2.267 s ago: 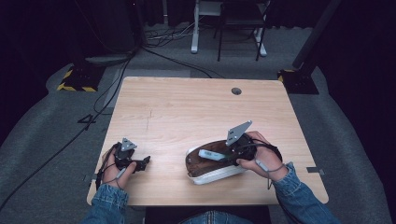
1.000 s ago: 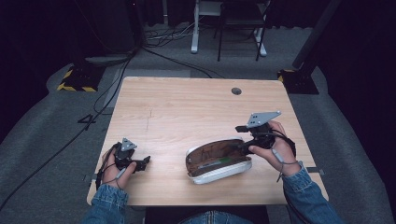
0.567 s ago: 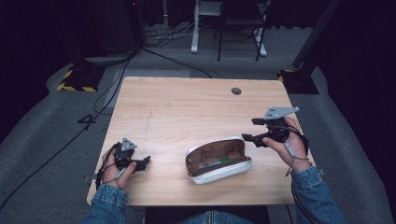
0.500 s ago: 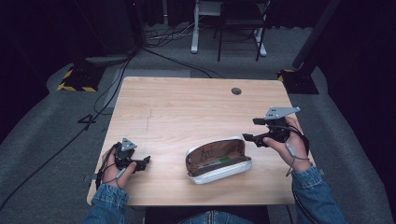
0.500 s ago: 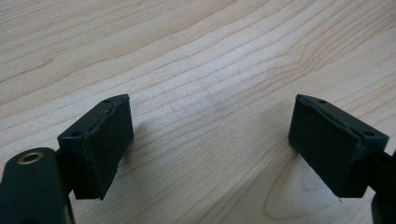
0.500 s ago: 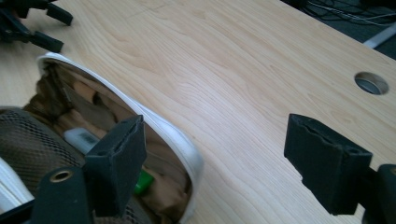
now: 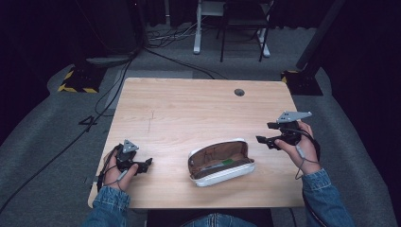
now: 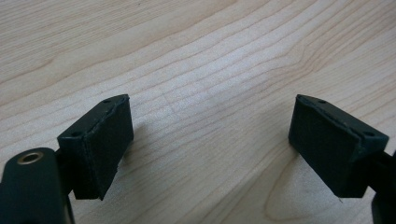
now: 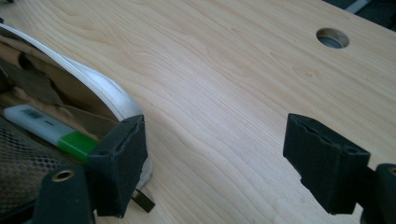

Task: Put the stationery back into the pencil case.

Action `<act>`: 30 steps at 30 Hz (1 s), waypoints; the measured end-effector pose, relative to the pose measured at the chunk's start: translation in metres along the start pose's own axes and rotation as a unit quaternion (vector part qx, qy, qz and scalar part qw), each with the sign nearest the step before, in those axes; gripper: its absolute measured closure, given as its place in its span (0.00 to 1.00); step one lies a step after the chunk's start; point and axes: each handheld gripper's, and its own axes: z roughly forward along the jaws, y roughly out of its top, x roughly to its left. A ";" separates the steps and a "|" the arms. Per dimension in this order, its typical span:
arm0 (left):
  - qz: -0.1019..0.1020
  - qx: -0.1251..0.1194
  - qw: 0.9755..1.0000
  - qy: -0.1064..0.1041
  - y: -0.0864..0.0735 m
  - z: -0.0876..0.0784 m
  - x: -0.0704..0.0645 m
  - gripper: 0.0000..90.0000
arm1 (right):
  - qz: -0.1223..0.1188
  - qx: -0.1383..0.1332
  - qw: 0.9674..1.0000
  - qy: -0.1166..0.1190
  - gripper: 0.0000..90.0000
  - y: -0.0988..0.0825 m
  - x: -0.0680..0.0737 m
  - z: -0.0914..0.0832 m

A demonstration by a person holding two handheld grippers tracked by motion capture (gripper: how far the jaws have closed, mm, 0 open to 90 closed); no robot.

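Observation:
An open pouch point(image 7: 226, 175) with a white rim and brown lining lies near the front middle of the wooden table point(image 7: 189, 109). A white pen with a green band point(image 9: 46, 128) lies inside it, beside the pouch's rim point(image 9: 100, 86). My right gripper point(image 7: 264, 133) hovers right of the pouch, near the table's right edge. Its jaws have just been opening and stand open point(image 9: 215, 161), with bare wood between them. My left gripper point(image 7: 147, 163) rests at the front left corner, also open point(image 8: 210, 144) over bare wood.
A round cable hole point(image 7: 239, 92) sits in the table's far right part, also ahead in the right gripper view point(image 9: 332, 38). Beyond the table are desk legs, floor cables and a yellow-black striped base point(image 7: 75, 80).
My right gripper has moved from over the pouch out to the right and slightly down. The pouch stays open where it lay. The left gripper has kept still.

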 end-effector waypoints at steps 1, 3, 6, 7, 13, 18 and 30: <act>0.001 0.000 1.000 0.000 0.000 0.000 0.000 0.16 | 0.003 0.001 1.000 -0.002 0.25 -0.002 -0.002 0.000; 0.000 0.000 1.000 0.000 0.000 0.000 0.000 0.16 | 0.007 0.002 1.000 -0.006 0.24 -0.007 -0.005 0.000; 0.001 0.000 1.000 0.000 0.000 0.000 0.000 0.16 | 0.013 0.004 1.000 -0.013 0.24 -0.014 -0.009 0.001; 0.002 0.000 1.000 0.000 0.000 0.000 0.000 0.16 | 0.016 0.006 1.000 -0.016 0.24 -0.017 -0.010 0.002; 0.000 0.000 1.000 0.000 0.000 0.000 0.000 0.16 | 0.030 0.015 0.999 -0.027 0.24 -0.034 -0.016 0.005; 0.000 0.000 1.000 0.000 0.000 0.000 0.000 0.16 | 0.039 0.020 0.998 -0.035 0.24 -0.047 -0.018 0.007; 0.001 0.000 1.000 0.000 0.000 0.000 0.000 0.16 | 0.065 0.036 0.995 -0.063 0.23 -0.075 -0.023 0.014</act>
